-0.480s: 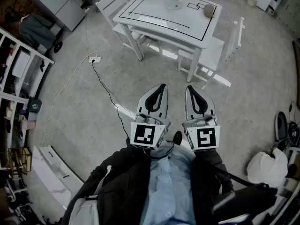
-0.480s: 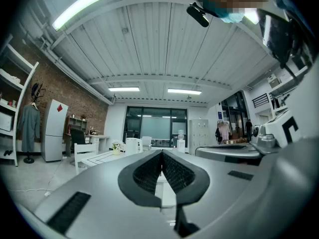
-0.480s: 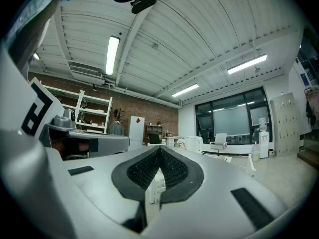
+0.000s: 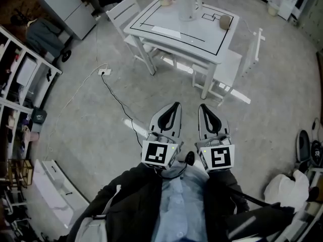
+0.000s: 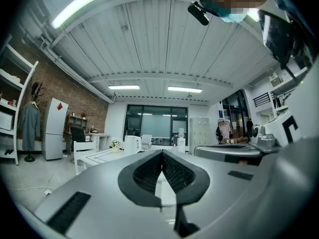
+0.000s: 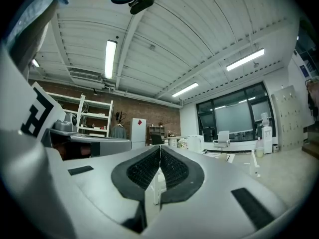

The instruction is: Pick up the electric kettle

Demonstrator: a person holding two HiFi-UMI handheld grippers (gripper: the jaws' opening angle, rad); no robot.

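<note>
Before the torso [image 4: 174,205], left gripper [image 4: 174,108], right gripper [image 4: 203,109], level, parallel — jaws together

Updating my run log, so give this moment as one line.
phase: pre-grasp | left gripper: shut, empty | right gripper: shut, empty | electric kettle: upright on white table, untouched, far ahead

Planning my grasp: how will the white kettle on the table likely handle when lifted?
The kettle looks rigid and smooth, so probably stiff but slippery. It stands tall on the table, so a high push may tip it. Its fill, hence weight, can't be seen.
</note>
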